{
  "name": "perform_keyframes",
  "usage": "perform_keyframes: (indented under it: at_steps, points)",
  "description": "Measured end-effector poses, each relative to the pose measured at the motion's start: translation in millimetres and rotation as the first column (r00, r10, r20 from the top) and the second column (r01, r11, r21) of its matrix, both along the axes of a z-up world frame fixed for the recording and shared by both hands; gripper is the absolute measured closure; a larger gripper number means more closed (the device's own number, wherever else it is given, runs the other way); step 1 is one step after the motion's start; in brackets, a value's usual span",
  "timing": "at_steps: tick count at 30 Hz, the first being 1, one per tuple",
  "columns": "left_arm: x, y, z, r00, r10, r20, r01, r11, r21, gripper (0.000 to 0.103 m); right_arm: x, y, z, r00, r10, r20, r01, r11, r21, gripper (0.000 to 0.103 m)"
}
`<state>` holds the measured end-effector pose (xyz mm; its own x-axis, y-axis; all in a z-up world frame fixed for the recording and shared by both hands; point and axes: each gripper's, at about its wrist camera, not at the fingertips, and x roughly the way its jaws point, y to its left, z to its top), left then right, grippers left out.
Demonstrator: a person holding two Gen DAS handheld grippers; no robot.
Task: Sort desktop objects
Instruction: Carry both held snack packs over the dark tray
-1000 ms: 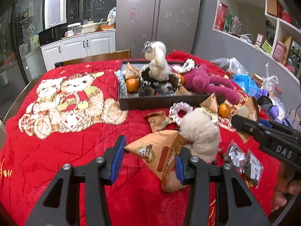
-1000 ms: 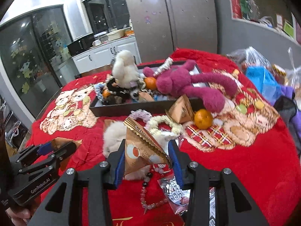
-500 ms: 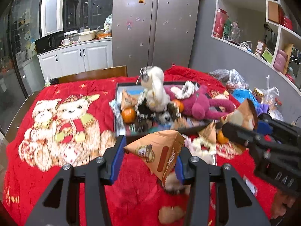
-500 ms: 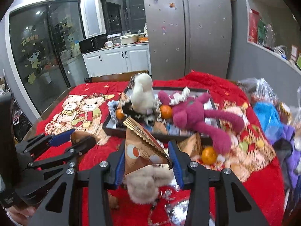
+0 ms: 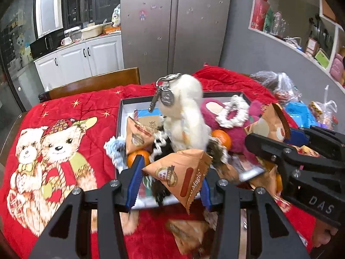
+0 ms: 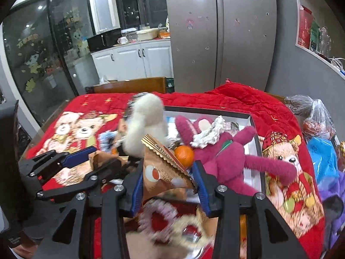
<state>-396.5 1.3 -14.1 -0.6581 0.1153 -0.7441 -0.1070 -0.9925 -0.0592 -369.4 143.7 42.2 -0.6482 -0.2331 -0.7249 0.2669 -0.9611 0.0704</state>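
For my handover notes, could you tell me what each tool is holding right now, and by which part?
The left tool pinches an orange pyramid snack packet across its lower sides; the right tool pinches a second pyramid packet across its lower body, below the crimped seam.

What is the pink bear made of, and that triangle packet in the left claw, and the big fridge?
The pink bear looks like soft plush: fuzzy, matte fur. The packet in the left claw seems to be thin glossy printed film, maybe foil-lined, with a crimped, zigzag edge. The fridge looks like brushed metal: grey, dully shiny, with magnets stuck on.
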Motion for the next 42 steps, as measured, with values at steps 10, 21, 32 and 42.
perform_keyframes:
  at_steps: [10, 21, 32, 42]
  points:
    - [-17.0, -11.2, -7.5, 0.999, -0.004, -0.032, 0.005, 0.999, 0.036, 0.056, -49.1, 4.7, -24.9, 0.999, -0.022, 0.032, 0.021, 0.999, 0.024, 0.060]
    - [-18.4, -23.2, -30.6, 1.000, 0.025, 0.005, -0.025, 0.999, 0.020, 0.056, -53.7, -9.9, -42.7, 0.999, 0.005, 0.042, -0.008, 0.998, 0.065, 0.060]
    - [-18.9, -14.9, -32.2, 0.999, 0.039, 0.002, -0.039, 0.997, -0.065, 0.041, -52.8, -18.9, -45.7, 0.999, 0.015, 0.039, -0.018, 0.997, 0.071, 0.057]
    - [-10.7, -4.2, -22.1, 1.000, 0.002, -0.015, -0.003, 0.997, -0.073, 0.015, -37.5, -27.8, -24.1, 0.998, 0.034, -0.060, -0.027, 0.993, 0.111, 0.028]
